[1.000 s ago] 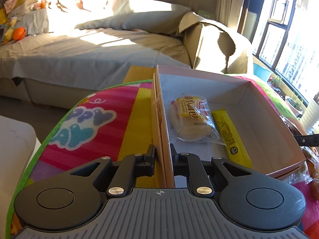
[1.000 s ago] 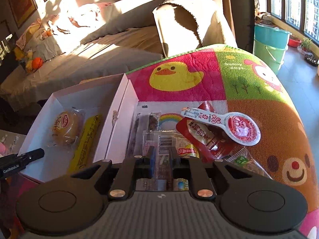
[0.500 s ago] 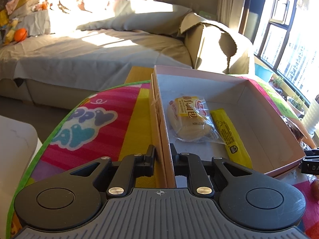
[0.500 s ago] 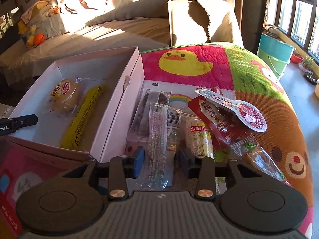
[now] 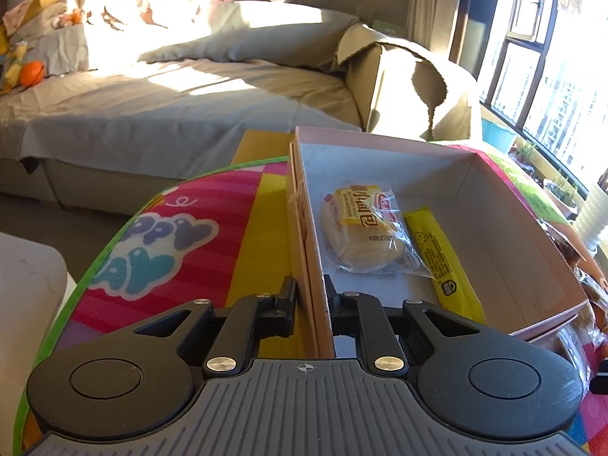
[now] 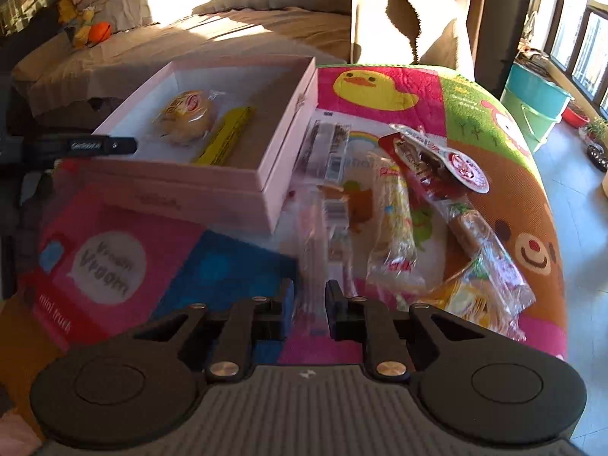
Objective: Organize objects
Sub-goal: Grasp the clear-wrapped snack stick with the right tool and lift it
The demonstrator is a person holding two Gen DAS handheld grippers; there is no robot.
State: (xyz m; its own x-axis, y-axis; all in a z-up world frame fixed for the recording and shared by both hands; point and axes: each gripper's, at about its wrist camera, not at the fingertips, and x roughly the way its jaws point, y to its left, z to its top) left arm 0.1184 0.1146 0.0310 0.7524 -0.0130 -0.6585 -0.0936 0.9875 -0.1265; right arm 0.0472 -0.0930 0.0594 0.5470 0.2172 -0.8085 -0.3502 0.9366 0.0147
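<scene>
My left gripper (image 5: 308, 292) is shut on the left wall of the open pink box (image 5: 304, 228). In the box lie a wrapped bun (image 5: 361, 228) and a yellow stick packet (image 5: 444, 262). The right wrist view shows the same box (image 6: 212, 186), bun (image 6: 186, 117) and stick (image 6: 228, 133), with a left finger (image 6: 95, 146) at the box's near-left corner. My right gripper (image 6: 309, 296) is closing, its jaws narrow on a long clear snack packet (image 6: 315, 235), which is blurred and runs forward from between the pads.
Several more snack packets (image 6: 395, 220) lie right of the box on the colourful play mat (image 6: 380, 87), among them a red one (image 6: 429, 159). A sofa (image 5: 152, 114) stands behind, a green bucket (image 6: 532, 106) at the right, and a white surface (image 5: 26, 285) at the left.
The right gripper opened, then narrowed again on the clear packet and drew back toward the near left. The left gripper kept its hold on the box wall.
</scene>
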